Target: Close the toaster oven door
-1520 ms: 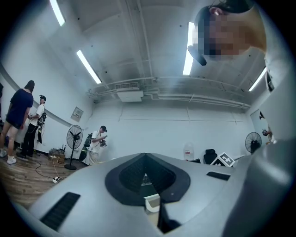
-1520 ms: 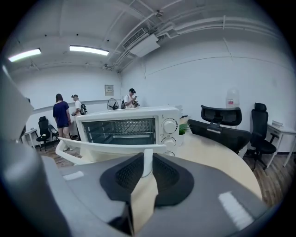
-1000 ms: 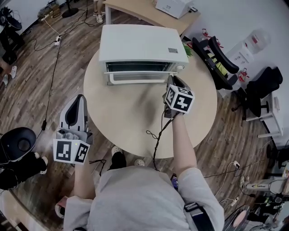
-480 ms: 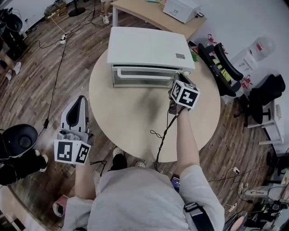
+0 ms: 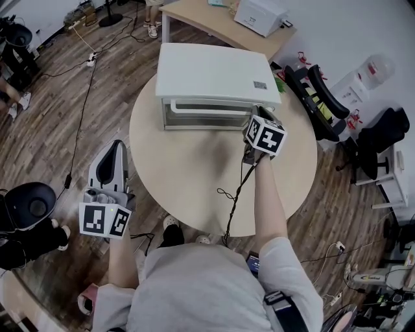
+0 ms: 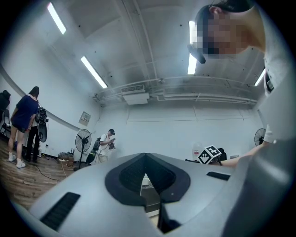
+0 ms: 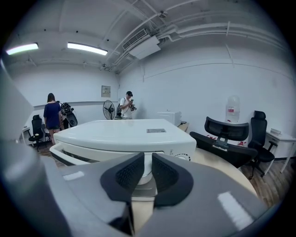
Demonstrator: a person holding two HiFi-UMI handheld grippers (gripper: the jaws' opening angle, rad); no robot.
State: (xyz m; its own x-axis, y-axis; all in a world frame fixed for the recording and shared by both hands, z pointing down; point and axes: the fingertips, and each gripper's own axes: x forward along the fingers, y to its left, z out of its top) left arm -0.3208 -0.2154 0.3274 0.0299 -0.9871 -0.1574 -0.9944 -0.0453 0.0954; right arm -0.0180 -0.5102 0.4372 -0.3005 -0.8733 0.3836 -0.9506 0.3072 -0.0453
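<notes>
A white toaster oven (image 5: 217, 71) stands at the far side of the round wooden table (image 5: 194, 181). Its glass door (image 5: 207, 119) stands almost upright against the front, the white handle (image 5: 201, 108) along the top. My right gripper (image 5: 250, 123) sits at the handle's right end. In the right gripper view its pads (image 7: 131, 172) stand a narrow gap apart and have just been closing; the white handle end (image 7: 148, 170) shows in that gap just past the right gripper's (image 7: 148, 157) tips. My left gripper (image 5: 115, 148) hangs shut and empty off the table's left edge, seen in its own view as the left gripper (image 6: 146, 159).
A black cable (image 5: 233, 194) trails across the table from my right hand. Black office chairs (image 5: 318, 91) stand to the right. A second table (image 5: 214, 19) with a white box lies behind the oven. A black bin (image 5: 26, 206) sits on the floor at left. People stand far off.
The oven door has swung up from partly open to almost flush with the front. My right gripper has moved up toward the oven with the handle. The left gripper has stayed put.
</notes>
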